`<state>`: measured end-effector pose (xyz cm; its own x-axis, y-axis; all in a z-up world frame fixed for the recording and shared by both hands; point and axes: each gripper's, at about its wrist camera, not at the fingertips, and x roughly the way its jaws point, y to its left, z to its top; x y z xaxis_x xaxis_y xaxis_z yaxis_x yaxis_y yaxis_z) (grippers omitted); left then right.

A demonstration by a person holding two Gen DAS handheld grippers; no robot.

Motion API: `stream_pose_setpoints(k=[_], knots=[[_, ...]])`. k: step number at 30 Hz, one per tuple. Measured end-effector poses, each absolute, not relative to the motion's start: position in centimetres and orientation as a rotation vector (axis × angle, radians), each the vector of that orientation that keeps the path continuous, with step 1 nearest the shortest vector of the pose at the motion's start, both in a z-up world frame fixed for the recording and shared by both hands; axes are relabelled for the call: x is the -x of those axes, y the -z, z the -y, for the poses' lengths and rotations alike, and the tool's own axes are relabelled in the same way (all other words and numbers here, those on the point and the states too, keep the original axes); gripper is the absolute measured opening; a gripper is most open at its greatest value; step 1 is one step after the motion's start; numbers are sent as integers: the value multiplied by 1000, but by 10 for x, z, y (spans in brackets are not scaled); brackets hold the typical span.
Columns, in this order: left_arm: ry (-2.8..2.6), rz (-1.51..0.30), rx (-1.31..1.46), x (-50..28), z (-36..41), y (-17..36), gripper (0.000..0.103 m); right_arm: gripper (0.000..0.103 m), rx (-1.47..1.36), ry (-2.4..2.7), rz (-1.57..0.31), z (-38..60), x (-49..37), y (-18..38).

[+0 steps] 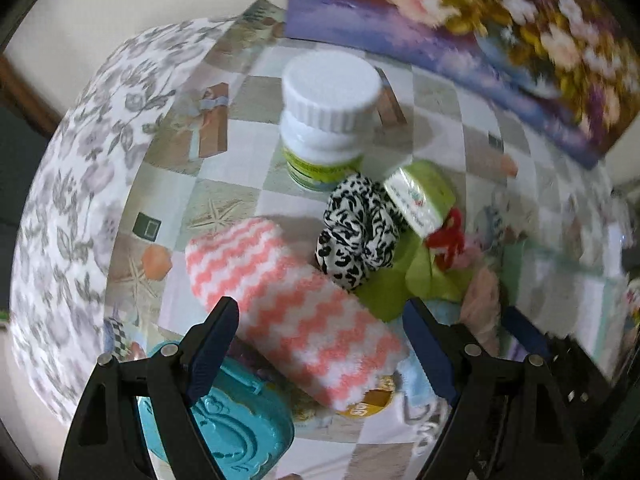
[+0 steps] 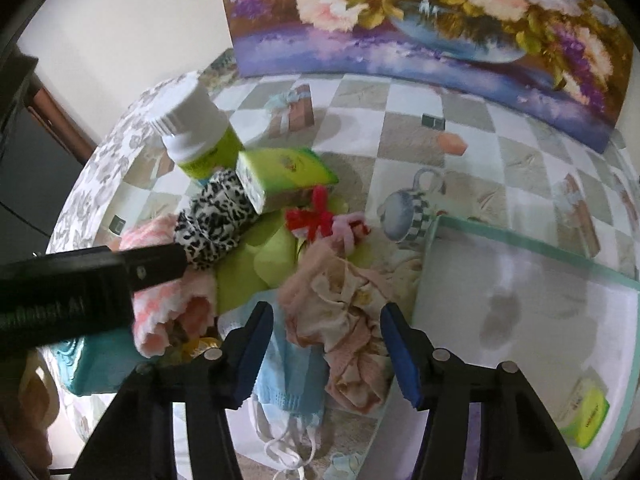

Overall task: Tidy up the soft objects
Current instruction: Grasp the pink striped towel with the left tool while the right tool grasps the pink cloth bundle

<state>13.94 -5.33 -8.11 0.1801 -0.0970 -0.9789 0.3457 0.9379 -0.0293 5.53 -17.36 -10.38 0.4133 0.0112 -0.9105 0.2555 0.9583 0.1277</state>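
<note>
A pink-and-white zigzag fuzzy cloth (image 1: 296, 304) lies rolled between the open fingers of my left gripper (image 1: 320, 344); it also shows in the right wrist view (image 2: 172, 304). A black-and-white leopard-print scrunchie (image 1: 360, 232) (image 2: 216, 220) lies beside it on a lime-green cloth (image 1: 404, 280) (image 2: 260, 264). A crumpled pale pink cloth (image 2: 344, 312) lies between the open fingers of my right gripper (image 2: 326, 344), over a light blue face mask (image 2: 292, 384). A red ribbon (image 2: 316, 216) lies further back.
A white-capped bottle (image 1: 328, 120) (image 2: 200, 132) and a green carton (image 1: 420, 196) (image 2: 284, 176) stand behind the pile. A teal case (image 1: 224, 416) lies at the front left. A pale tray (image 2: 520, 320) lies at the right. A flower painting (image 2: 440, 20) leans at the back.
</note>
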Motion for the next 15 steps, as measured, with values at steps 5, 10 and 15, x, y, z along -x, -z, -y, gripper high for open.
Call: stream_pose_setpoints(k=[5, 10, 15], knots=[[321, -1357, -285, -136, 61, 90, 84, 49, -271, 153, -1163, 175, -57, 117], [315, -1343, -368, -131, 68, 95, 84, 44, -288, 151, -1160, 177, -54, 117], [299, -1313, -451, -126, 76, 102, 73, 42, -279, 153, -1166, 177, -55, 119]])
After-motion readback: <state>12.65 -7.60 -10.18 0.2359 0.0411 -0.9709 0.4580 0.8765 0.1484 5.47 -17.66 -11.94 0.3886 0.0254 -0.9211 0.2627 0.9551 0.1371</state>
